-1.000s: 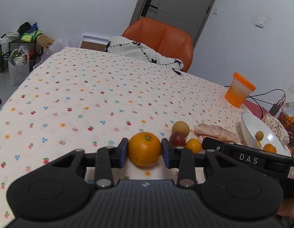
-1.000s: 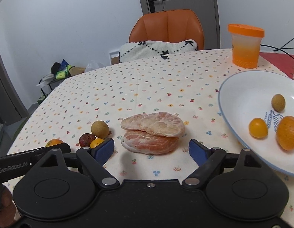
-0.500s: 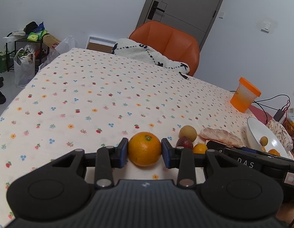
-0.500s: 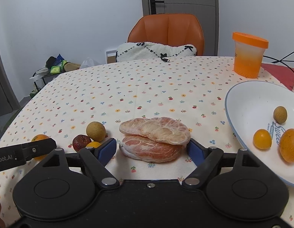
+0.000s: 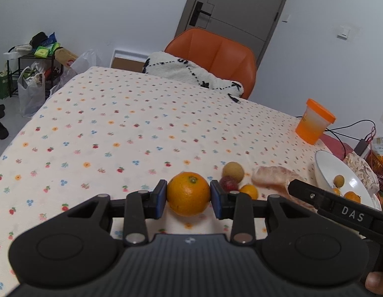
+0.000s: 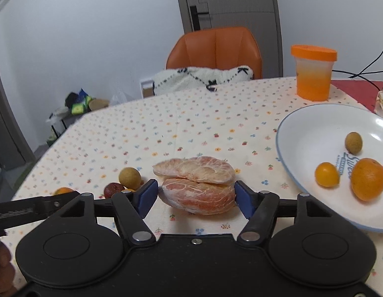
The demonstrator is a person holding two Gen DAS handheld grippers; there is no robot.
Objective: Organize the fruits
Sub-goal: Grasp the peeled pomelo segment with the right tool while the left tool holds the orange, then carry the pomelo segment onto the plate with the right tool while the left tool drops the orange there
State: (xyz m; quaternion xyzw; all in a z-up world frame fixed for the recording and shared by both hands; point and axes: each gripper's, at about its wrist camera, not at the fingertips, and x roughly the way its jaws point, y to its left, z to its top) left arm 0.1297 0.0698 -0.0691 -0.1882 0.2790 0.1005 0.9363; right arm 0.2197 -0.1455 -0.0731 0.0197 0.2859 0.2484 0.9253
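My left gripper is shut on an orange and holds it above the flowered tablecloth. My right gripper has its blue pads on both sides of the lower of two peeled pomelo pieces, and they touch it. A tan longan, a dark red fruit and a small orange fruit lie left of the pomelo. A white bowl at the right holds a longan, a small orange fruit and an orange.
An orange-lidded cup stands at the back right near cables and a red mat. An orange chair with a white knit cloth stands behind the table. A snack bag lies right of the bowl.
My left gripper has risen with the orange. My right gripper has moved forward and closed in until its pads touch the lower pomelo piece.
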